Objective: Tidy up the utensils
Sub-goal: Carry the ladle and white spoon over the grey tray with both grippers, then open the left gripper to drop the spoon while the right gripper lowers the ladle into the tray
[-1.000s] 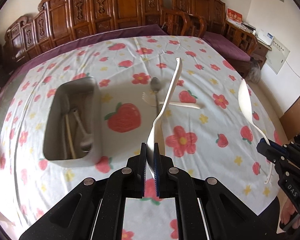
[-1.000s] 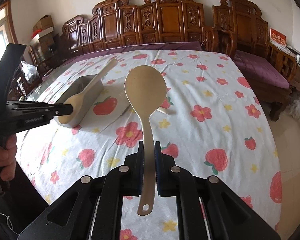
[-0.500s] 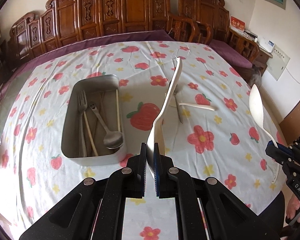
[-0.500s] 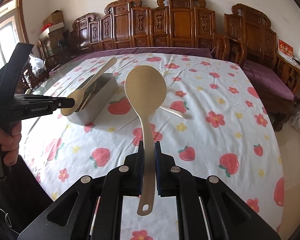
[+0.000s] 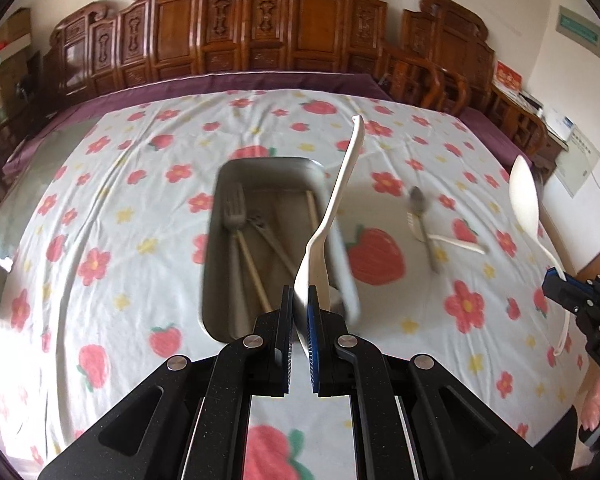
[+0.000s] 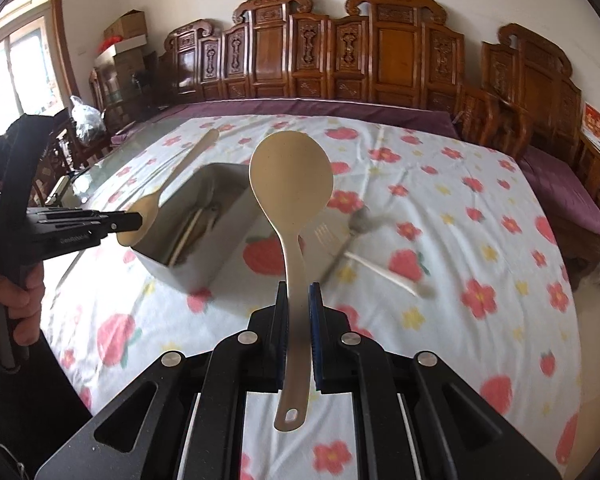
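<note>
My left gripper (image 5: 299, 296) is shut on the bowl end of a cream spoon (image 5: 340, 196), whose handle slants up and away. It hangs over the near end of the metal tray (image 5: 216, 208), which holds a fork (image 5: 234, 204) and several other utensils. My right gripper (image 6: 298, 292) is shut on the handle of a beige rice paddle (image 6: 292, 176), held upright above the table. In the right wrist view the left gripper (image 6: 128, 220) and its spoon (image 6: 180, 168) sit beside the tray (image 6: 228, 256). A metal spoon (image 5: 418, 200) and a white plastic fork (image 5: 452, 240) lie crossed on the tablecloth.
A flower and strawberry tablecloth (image 5: 120, 208) covers the table over a purple cloth (image 6: 340, 106). Carved wooden chairs (image 5: 260, 32) line the far side and the right. A person's hand (image 6: 16, 300) grips the left tool. Boxes (image 6: 128, 36) stand by the window.
Both grippers have swung left with their utensils still held. The tray has gone from the left of the left wrist view to its middle, under the cream spoon.
</note>
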The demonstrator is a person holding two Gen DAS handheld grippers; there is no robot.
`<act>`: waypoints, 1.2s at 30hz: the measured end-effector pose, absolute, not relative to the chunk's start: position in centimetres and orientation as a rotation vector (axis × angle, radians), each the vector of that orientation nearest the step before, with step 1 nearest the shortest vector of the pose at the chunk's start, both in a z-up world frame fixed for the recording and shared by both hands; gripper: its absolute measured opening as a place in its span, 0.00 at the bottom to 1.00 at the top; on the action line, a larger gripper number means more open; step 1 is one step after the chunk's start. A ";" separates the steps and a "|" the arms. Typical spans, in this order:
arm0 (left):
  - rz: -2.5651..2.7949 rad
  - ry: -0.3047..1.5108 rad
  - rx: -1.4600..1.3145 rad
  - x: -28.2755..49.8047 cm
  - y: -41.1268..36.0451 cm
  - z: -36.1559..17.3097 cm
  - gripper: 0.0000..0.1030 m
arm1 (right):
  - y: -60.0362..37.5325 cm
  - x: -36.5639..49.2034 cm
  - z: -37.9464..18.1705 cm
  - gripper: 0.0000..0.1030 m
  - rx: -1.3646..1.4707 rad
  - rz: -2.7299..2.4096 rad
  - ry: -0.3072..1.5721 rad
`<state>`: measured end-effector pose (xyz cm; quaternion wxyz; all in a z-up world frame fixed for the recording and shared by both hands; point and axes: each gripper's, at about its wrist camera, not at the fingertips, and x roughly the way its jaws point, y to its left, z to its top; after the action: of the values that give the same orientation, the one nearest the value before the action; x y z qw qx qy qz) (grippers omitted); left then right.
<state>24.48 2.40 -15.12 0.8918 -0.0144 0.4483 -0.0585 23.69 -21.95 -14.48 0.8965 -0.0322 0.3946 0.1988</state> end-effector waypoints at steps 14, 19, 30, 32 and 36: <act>-0.080 0.973 -0.076 28.8 6.3 -18.3 0.05 | -13.7 29.3 -15.3 0.11 -0.089 0.515 0.832; -0.093 0.974 -0.095 29.5 6.4 -18.9 0.05 | -12.2 30.2 -15.3 0.11 -0.099 0.527 0.838; -0.126 0.927 -0.093 29.2 7.3 -17.3 0.13 | -10.4 30.7 -15.4 0.11 -0.121 0.494 0.864; -0.125 0.913 -0.072 29.0 7.5 -16.7 0.18 | -9.8 30.8 -15.5 0.11 -0.124 0.489 0.873; -0.114 0.895 -0.053 28.9 8.4 -15.9 0.19 | -8.5 31.3 -16.4 0.11 -0.125 0.482 0.903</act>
<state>28.86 8.38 -15.93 0.8996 -0.0254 0.4325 -0.0552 31.27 -8.53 -16.41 0.8699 -0.0598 0.4318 0.2307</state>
